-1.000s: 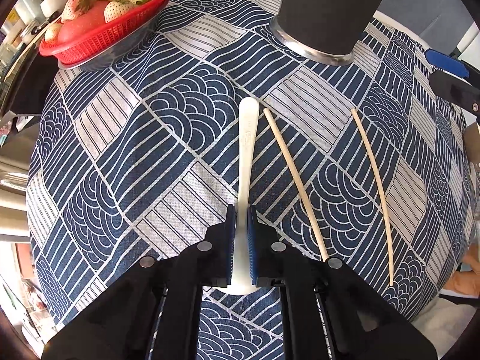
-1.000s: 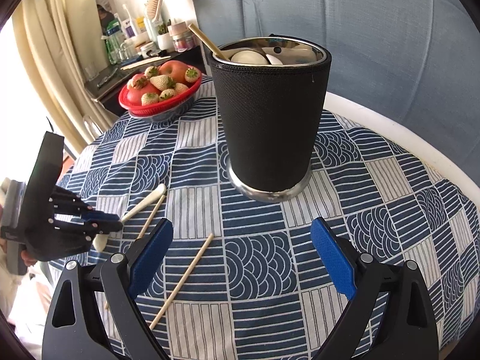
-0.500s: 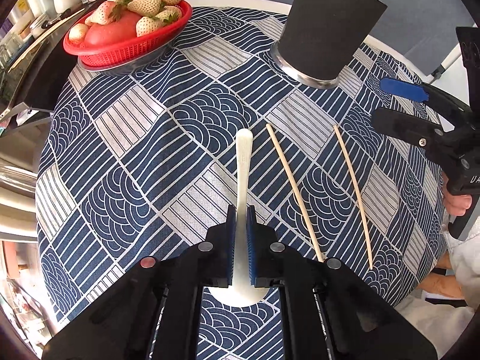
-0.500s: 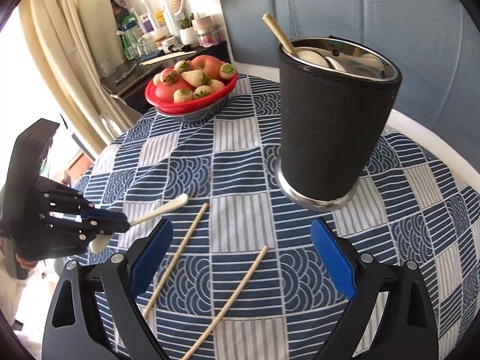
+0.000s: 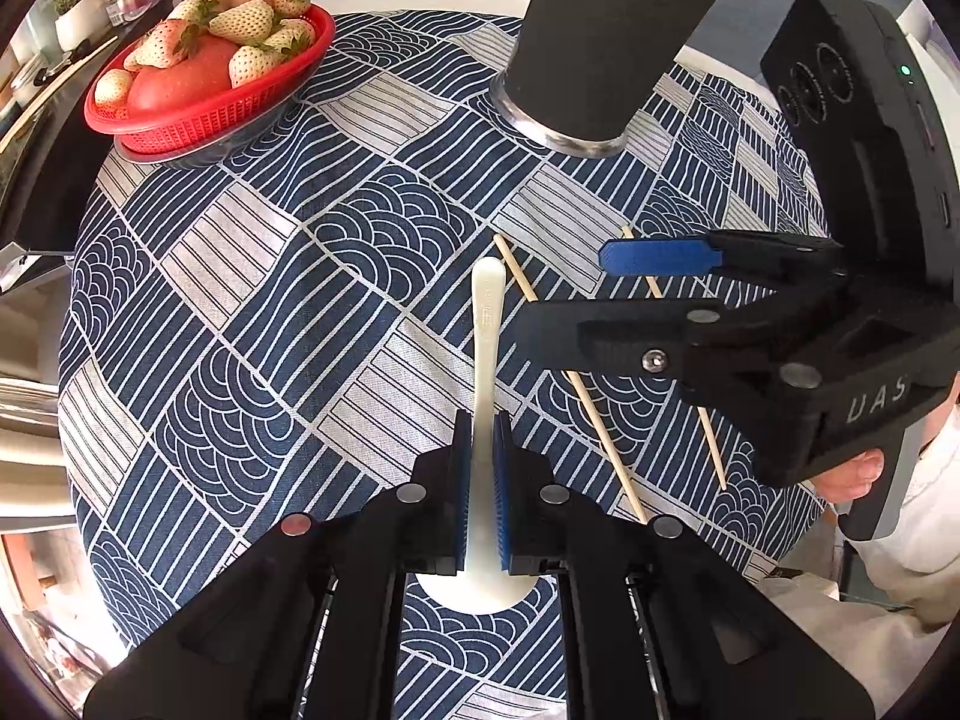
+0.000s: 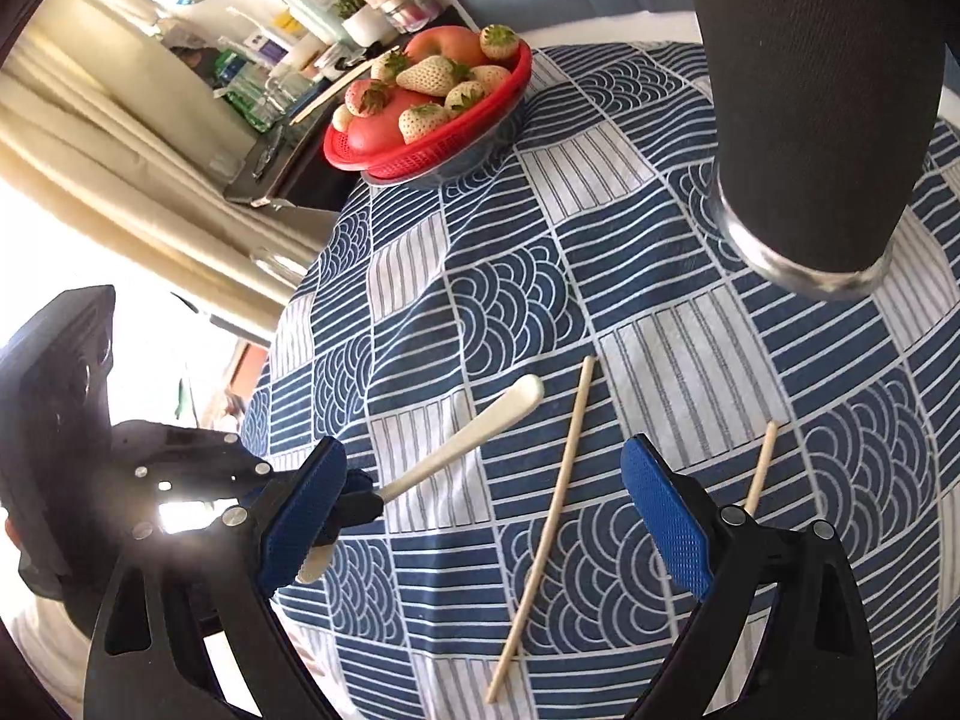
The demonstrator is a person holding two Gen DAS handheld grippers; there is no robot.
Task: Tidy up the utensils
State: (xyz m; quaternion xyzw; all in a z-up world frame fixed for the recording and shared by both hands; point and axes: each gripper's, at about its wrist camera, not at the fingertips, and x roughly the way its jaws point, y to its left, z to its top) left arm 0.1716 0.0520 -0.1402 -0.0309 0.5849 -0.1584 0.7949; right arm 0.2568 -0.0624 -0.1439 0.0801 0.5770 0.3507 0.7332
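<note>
My left gripper [image 5: 482, 480] is shut on a white spoon [image 5: 486, 348] and holds it above the patterned tablecloth, handle pointing away. The spoon also shows in the right wrist view [image 6: 462, 444], held by the left gripper [image 6: 354, 501]. Two wooden chopsticks lie on the cloth: one [image 6: 549, 510] between my right gripper's open fingers, the other [image 6: 759, 468] partly behind the right finger. My right gripper [image 6: 483, 522] is open and empty, low over the chopsticks; in the left wrist view it [image 5: 576, 300] covers part of them [image 5: 600, 426]. The black utensil holder [image 5: 606, 42] stands at the back.
A red basket of strawberries and apples [image 5: 204, 72] sits at the table's back left; it shows in the right wrist view [image 6: 432, 102]. The round table's edge drops off to the left, with a cluttered shelf [image 6: 336, 12] beyond.
My right gripper has swung down and leftward over the chopsticks and come close to the left gripper. My left gripper has lifted and drawn back with the spoon.
</note>
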